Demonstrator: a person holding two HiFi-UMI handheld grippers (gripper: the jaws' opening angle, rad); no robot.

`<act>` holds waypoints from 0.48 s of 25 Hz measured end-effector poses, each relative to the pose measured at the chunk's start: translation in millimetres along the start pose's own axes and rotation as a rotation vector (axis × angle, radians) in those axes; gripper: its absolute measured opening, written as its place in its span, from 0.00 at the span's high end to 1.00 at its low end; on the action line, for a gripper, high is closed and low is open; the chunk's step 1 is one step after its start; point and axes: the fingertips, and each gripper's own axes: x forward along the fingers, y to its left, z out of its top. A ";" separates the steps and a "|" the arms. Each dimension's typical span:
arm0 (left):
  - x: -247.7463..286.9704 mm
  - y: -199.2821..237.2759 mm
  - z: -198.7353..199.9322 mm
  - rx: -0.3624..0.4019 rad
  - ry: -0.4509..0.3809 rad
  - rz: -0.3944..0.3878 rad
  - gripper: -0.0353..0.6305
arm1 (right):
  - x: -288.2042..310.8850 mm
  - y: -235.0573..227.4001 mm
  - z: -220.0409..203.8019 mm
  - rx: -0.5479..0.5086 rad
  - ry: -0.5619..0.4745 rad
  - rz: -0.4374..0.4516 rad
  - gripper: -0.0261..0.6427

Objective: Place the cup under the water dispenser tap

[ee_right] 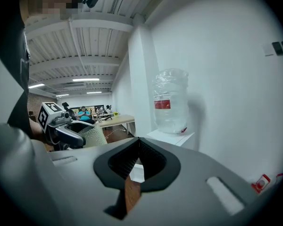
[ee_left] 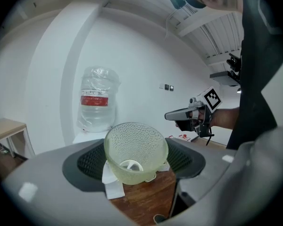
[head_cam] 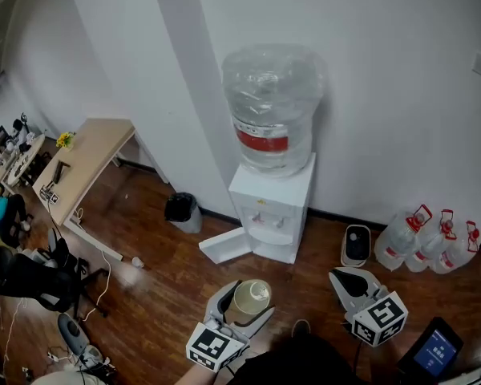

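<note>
A pale, dimpled translucent cup sits upright between the jaws of my left gripper, which is shut on its sides. The white water dispenser stands against the wall ahead, with a big clear bottle on top. Its taps are in a recess on the front, some way beyond the cup. My right gripper is level with the left one, on its right. Its jaws are shut with nothing between them. The cup in the left gripper also shows in the right gripper view.
A white panel lies on the wood floor at the dispenser's left foot. A black bin stands further left. Three water jugs and a small white appliance stand to the right. A desk and a black chair are at the left.
</note>
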 end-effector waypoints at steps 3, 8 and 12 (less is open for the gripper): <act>22.6 10.4 8.3 0.020 -0.015 0.018 0.53 | 10.5 -21.0 4.9 0.006 -0.010 0.021 0.96; 52.7 32.7 15.9 0.044 -0.026 0.079 0.53 | 31.9 -45.0 4.0 0.007 0.005 0.061 0.96; 64.3 47.6 20.0 0.047 -0.018 0.049 0.53 | 50.3 -52.3 7.1 0.033 0.015 0.070 0.96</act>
